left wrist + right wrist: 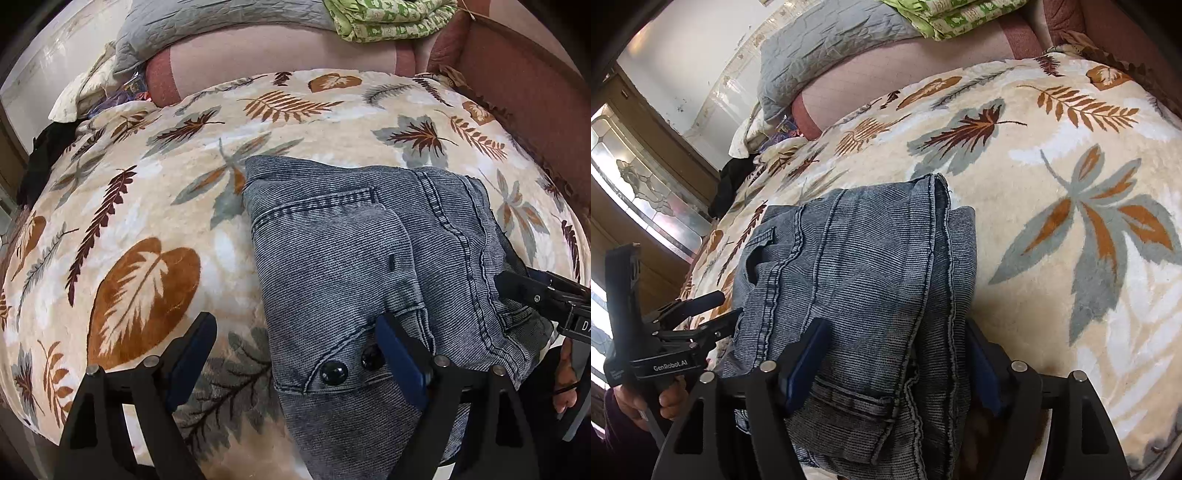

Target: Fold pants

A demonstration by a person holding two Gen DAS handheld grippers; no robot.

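pants (354,258) lie folded into a thick grey-blue denim bundle on the leaf-print blanket (140,206), near the edge closest to me, waistband end toward me with two dark buttons (334,373) showing on the flap.

starting on the left: my left gripper (295,350) hangs over the blanket and the left edge of the bundle, jaws spread wide. its left finger sits above bare blanket, its right finger sits over the denim just beside the buttons, and i see no pinch on the cloth. from the right wrist view the same tool shows at the far left, held in my hand (646,402), tips at the side of the pants.

moving across: the bundle fills the middle of both views, seams running away from me, a pocket edge stitched across the top layer.

on the right: my right gripper (897,350) straddles the near end of the pants, jaws parted, folded denim lying between the blue pads (809,354). whether the pads press the cloth i cannot tell; they look loose around it.

far behind, a grey quilt (207,22) and a green patterned cloth (391,18) rest on the pink sofa back (280,51).
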